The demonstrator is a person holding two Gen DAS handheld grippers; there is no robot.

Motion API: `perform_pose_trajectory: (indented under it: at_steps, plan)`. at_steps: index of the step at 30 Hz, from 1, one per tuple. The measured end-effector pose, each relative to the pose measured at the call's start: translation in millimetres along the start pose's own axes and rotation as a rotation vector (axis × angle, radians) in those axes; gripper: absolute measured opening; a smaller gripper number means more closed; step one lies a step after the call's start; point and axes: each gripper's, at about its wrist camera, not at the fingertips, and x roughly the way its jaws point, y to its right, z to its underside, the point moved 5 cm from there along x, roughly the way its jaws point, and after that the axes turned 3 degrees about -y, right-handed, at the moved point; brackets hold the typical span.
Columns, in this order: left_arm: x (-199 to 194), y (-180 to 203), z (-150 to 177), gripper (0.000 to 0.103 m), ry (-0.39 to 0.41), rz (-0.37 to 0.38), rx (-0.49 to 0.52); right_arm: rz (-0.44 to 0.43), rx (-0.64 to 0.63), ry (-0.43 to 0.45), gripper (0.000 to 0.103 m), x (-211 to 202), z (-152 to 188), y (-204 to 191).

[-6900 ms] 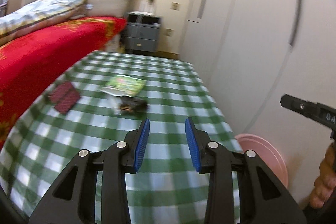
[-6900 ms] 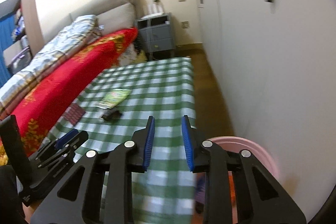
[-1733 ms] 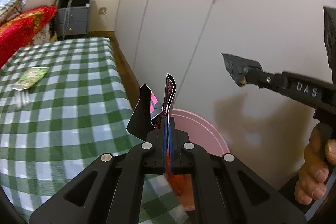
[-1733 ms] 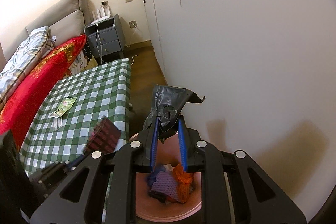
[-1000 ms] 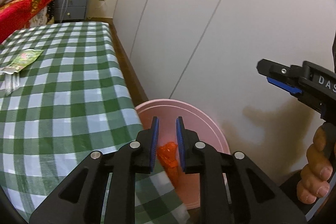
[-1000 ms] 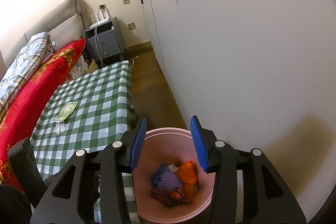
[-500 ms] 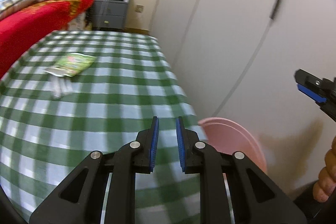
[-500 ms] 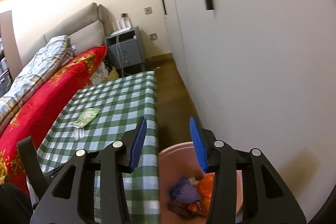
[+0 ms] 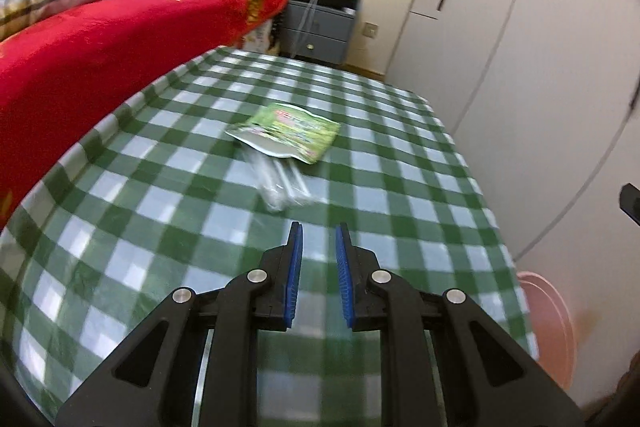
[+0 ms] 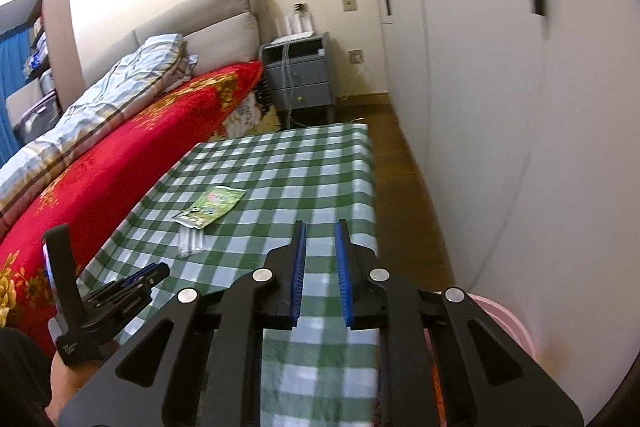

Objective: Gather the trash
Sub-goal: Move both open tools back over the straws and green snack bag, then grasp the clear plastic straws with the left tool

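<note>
A green snack wrapper (image 9: 285, 131) lies on the green checked tablecloth (image 9: 400, 187), with a clear plastic packet (image 9: 280, 183) just in front of it. My left gripper (image 9: 319, 231) is open and empty, held over the table a short way in front of the clear packet. My right gripper (image 10: 321, 227) is open and empty over the table's right edge. The wrapper (image 10: 212, 206) and the clear packet (image 10: 191, 242) lie to its left. The left gripper (image 10: 154, 273) also shows in the right wrist view. A pink bin (image 9: 548, 323) stands on the floor at the table's right corner.
A bed with a red blanket (image 9: 100, 39) runs along the table's left side. A grey nightstand (image 9: 320, 27) stands beyond the table. White wardrobe doors (image 10: 520, 107) line the right side, with a strip of wooden floor (image 10: 404, 179) between them and the table.
Both grippers let their trash go over the pink bin, then swung back left toward the table. The left gripper now faces the wrapper and clear packet. The right jaws have narrowed.
</note>
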Motion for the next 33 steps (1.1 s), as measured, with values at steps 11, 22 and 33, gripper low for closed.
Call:
perform_pose_trajectory:
  at_steps: [11, 22, 33]
  plan:
    - [48, -26, -20, 0.03, -0.065, -0.029, -0.085, -0.045, -0.042, -0.042, 0.016, 33, 3, -16]
    - [68, -27, -23, 0.018, -0.151, -0.061, -0.063, -0.107, -0.096, -0.081, 0.017, 74, 6, -47]
    - [46, -67, -21, 0.003, -0.114, -0.168, -0.184, -0.212, -0.151, -0.144, 0.017, 113, 16, -98]
